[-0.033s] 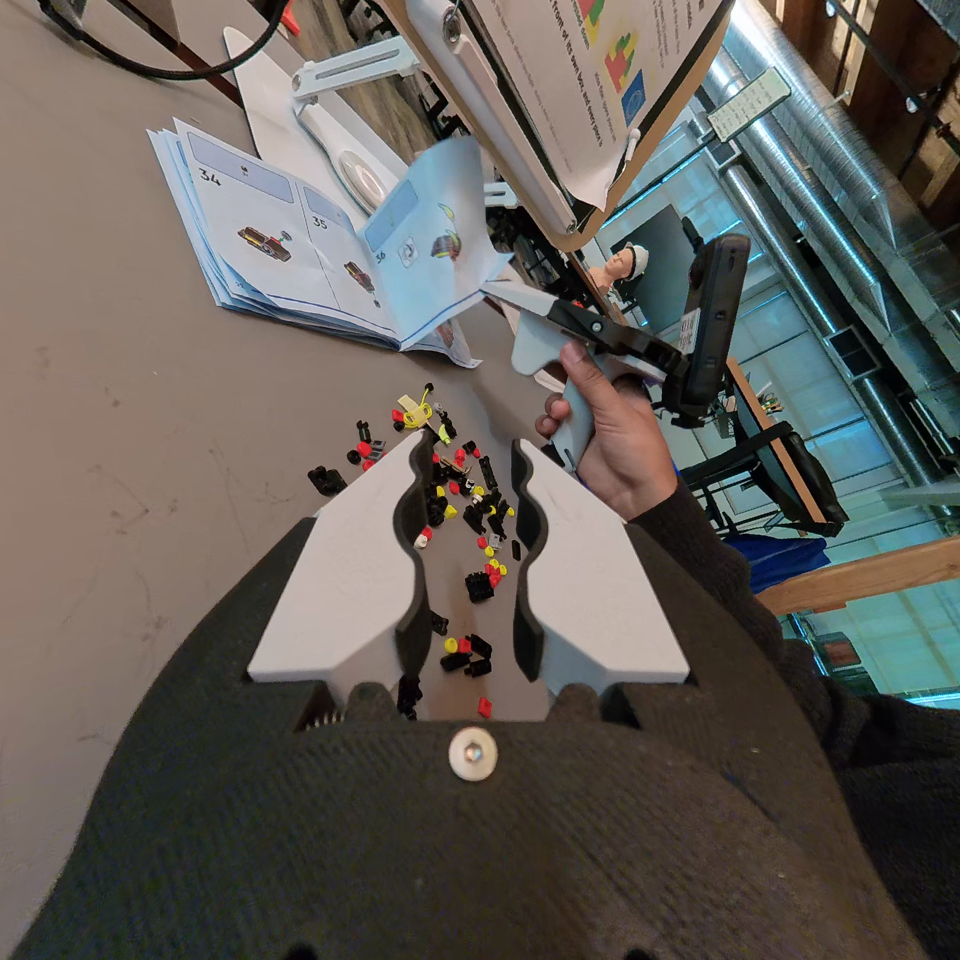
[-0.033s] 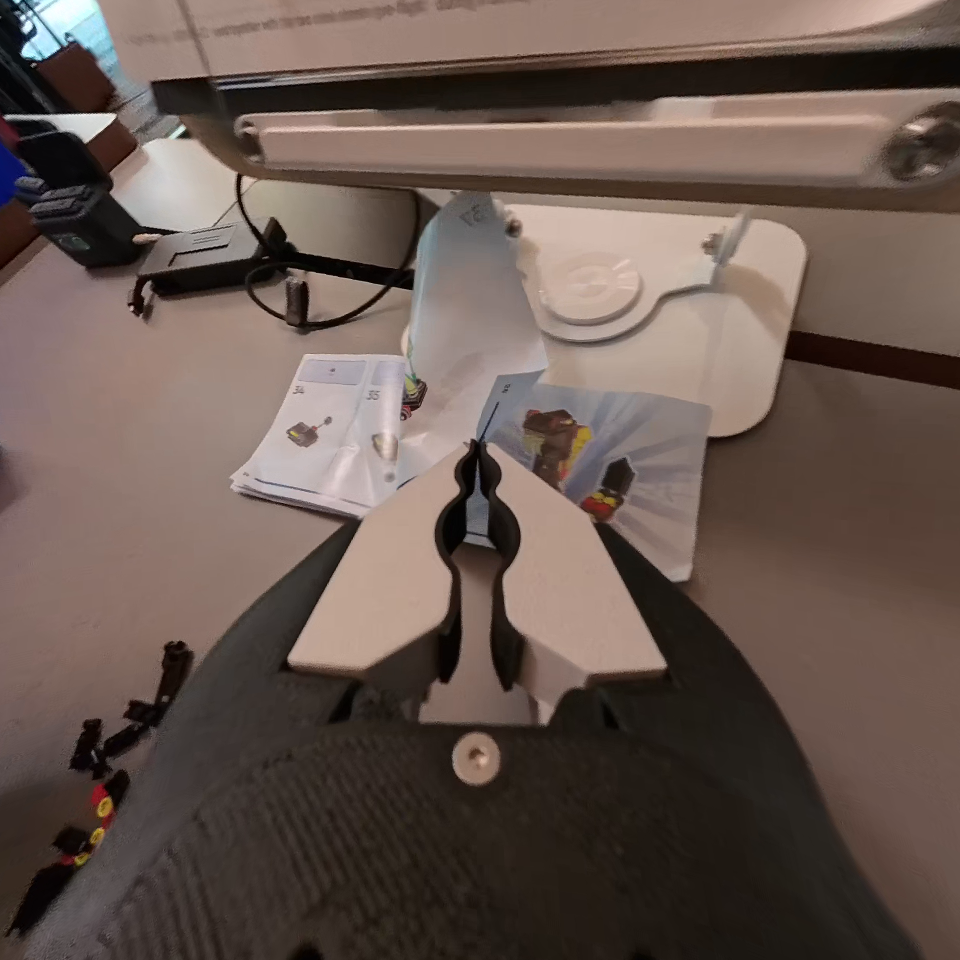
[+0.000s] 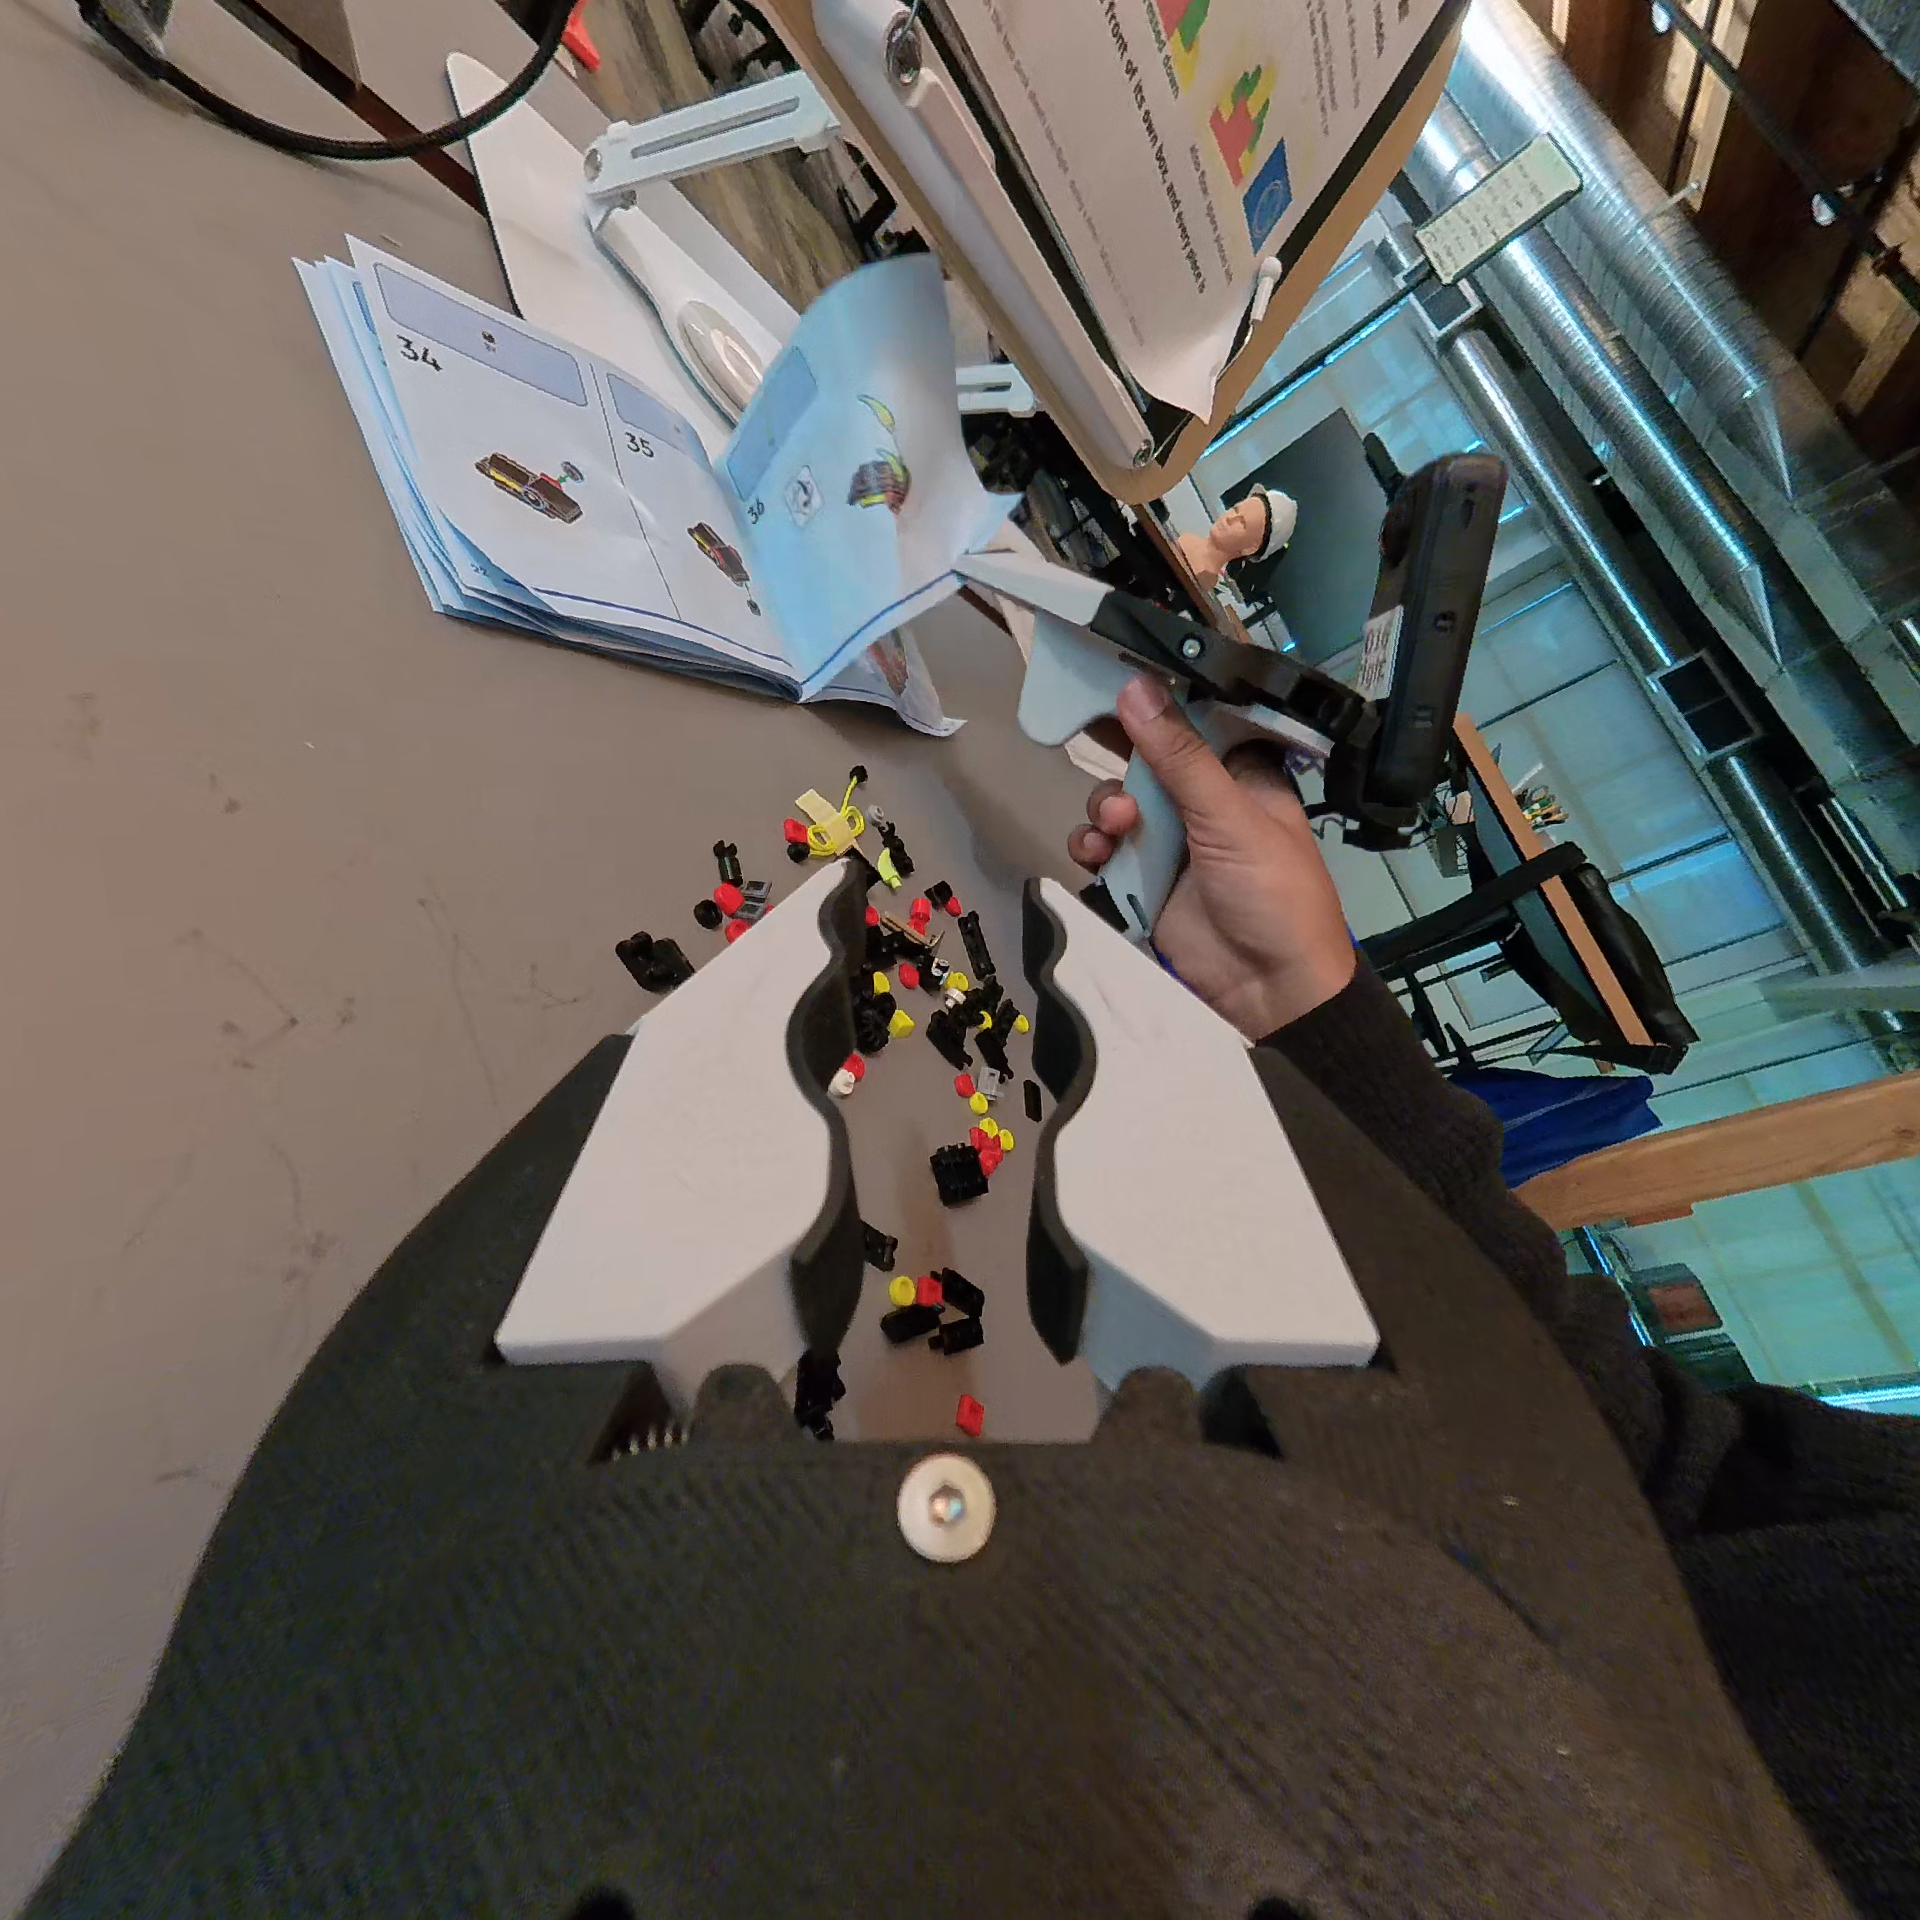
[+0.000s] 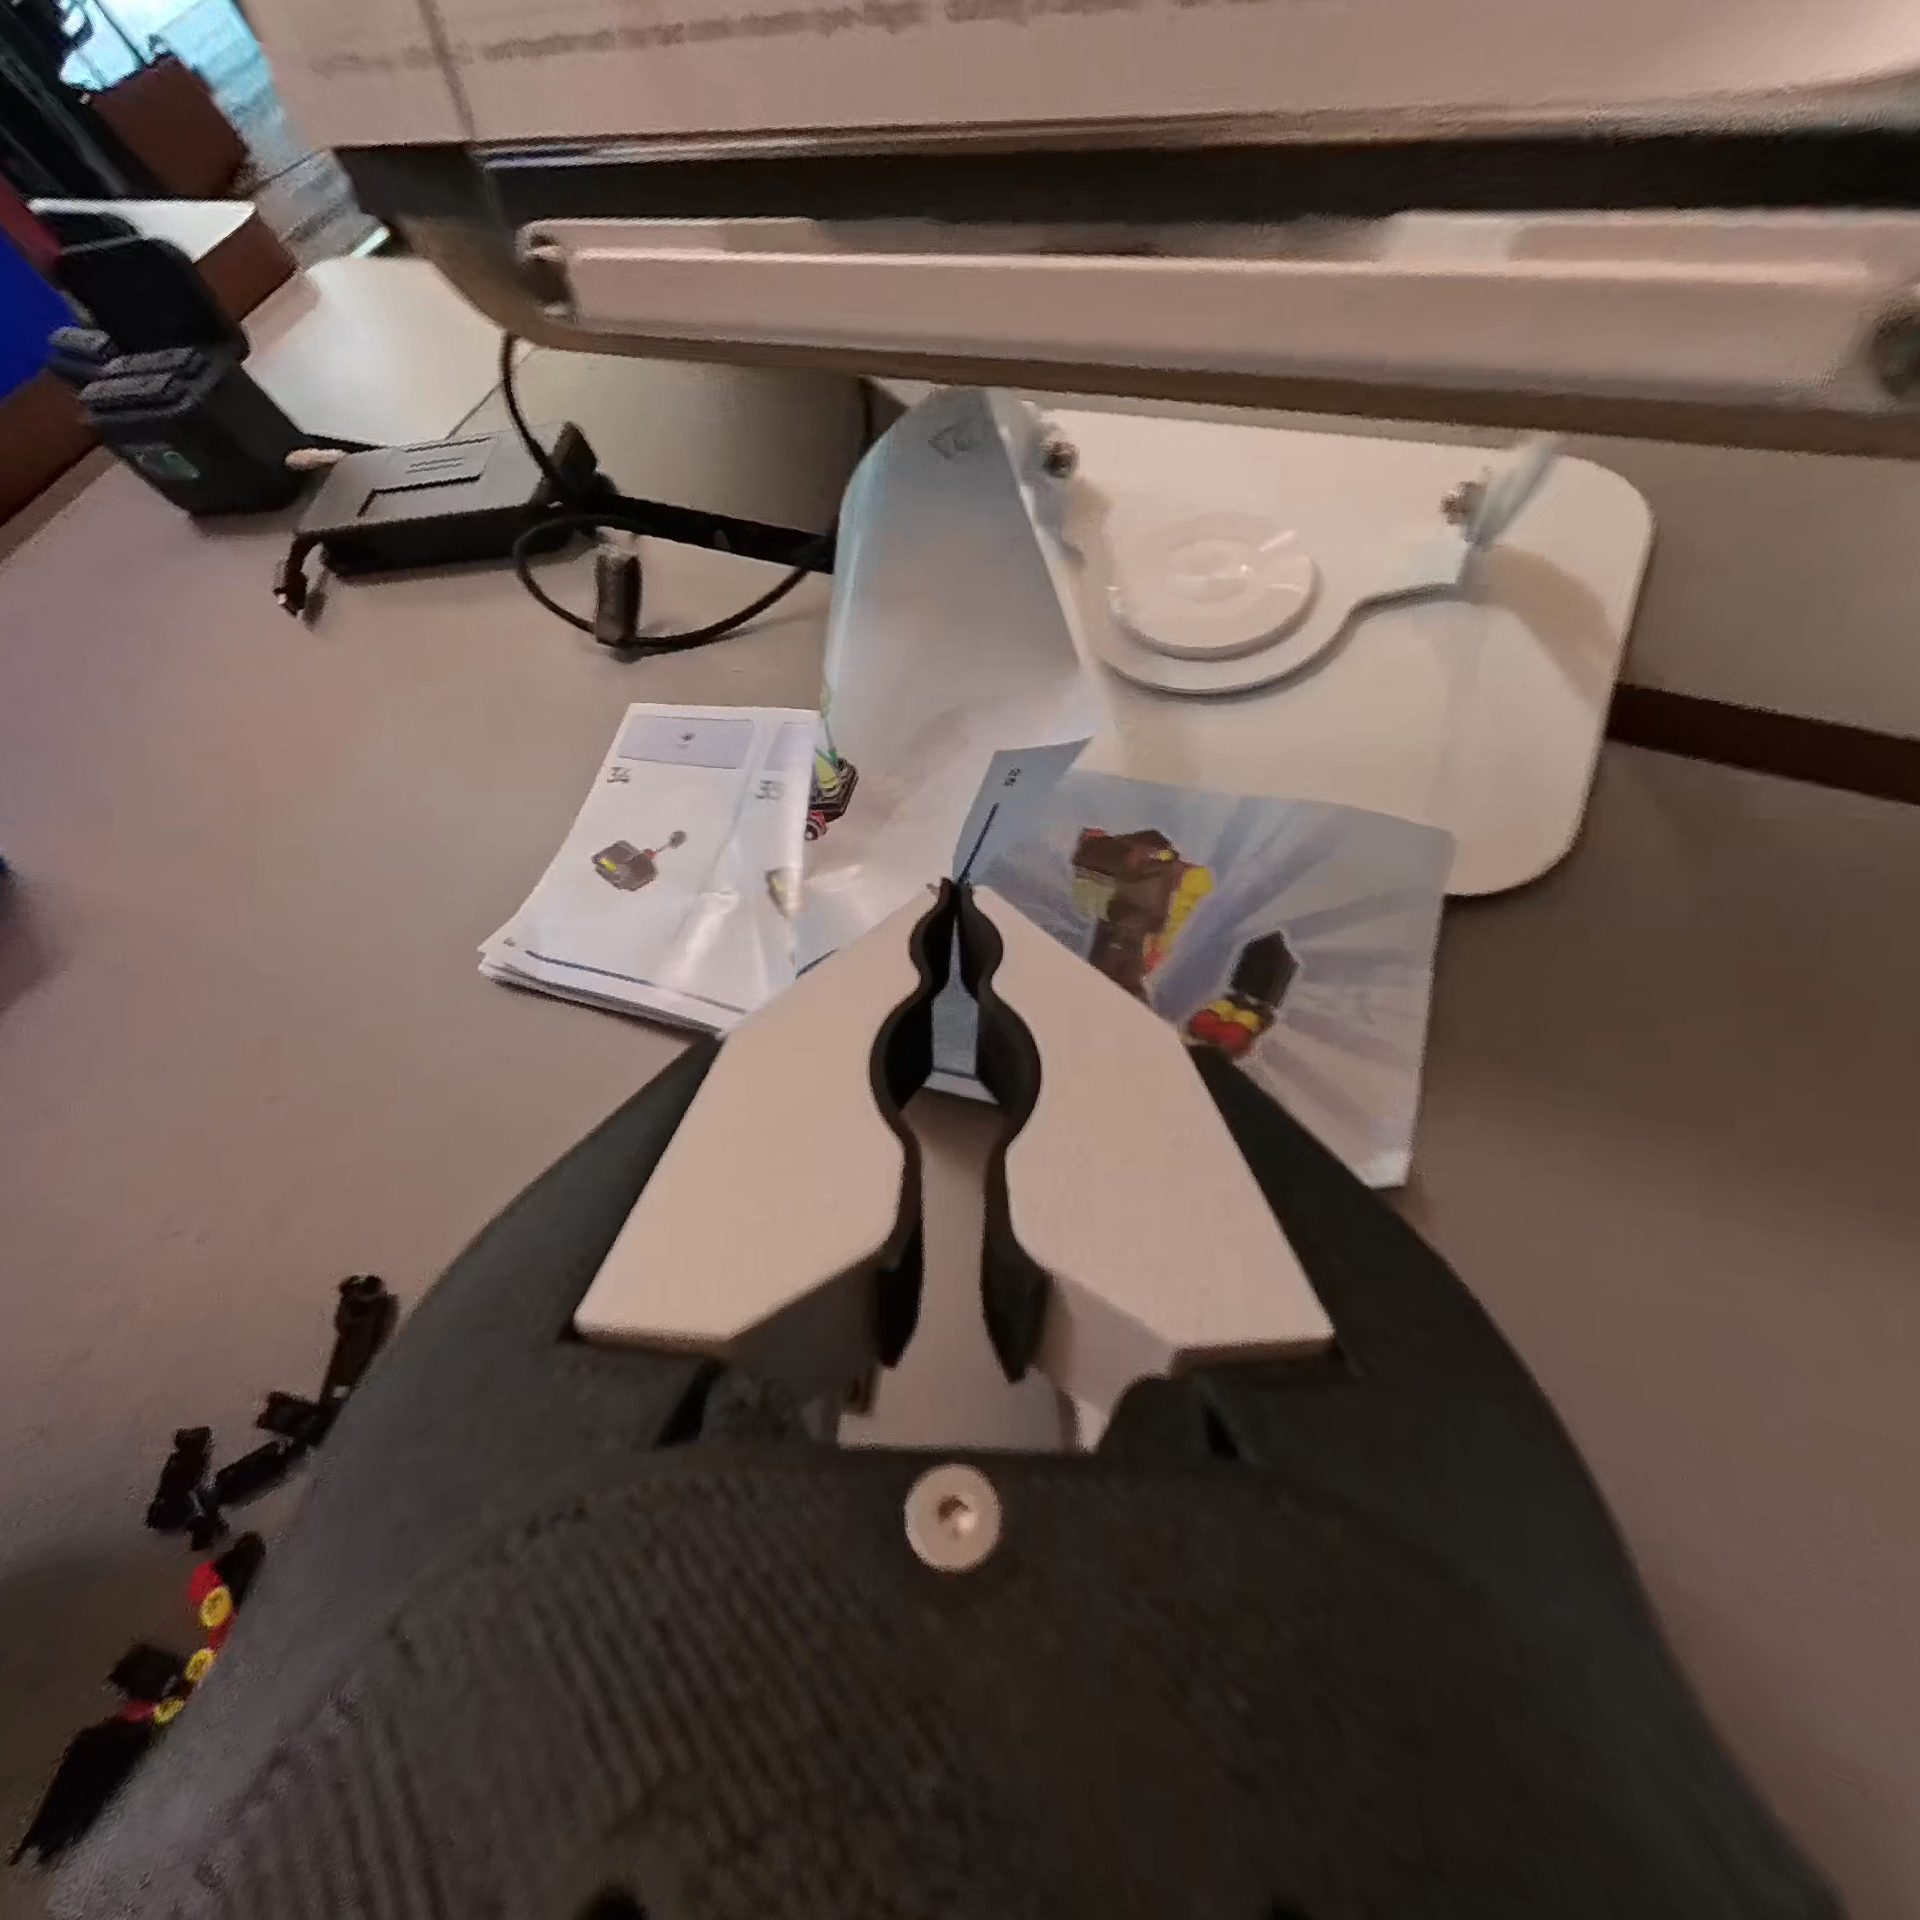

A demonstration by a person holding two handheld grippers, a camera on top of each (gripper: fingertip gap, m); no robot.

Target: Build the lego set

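Nothing moved; booklet page [image 4: 940, 623] upright.

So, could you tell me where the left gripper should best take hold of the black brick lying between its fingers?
Probably across the black brick's two flat sides, coming straight down from above: it lies blocky on the table, and the left gripper already hangs open over it.

The left gripper [image 3: 940, 883] hovered over the grey table [image 3: 208, 987] with its jaws apart, a scatter of small black, red and yellow lego pieces [image 3: 935, 1039] lying between and beyond the fingers. Farther off, a hand [image 3: 1226, 883] held the right gripper [image 3: 971, 566], whose tips pinched the raised page of an open instruction booklet [image 3: 582, 488]. A white stand [image 3: 675, 249] stood behind the booklet.
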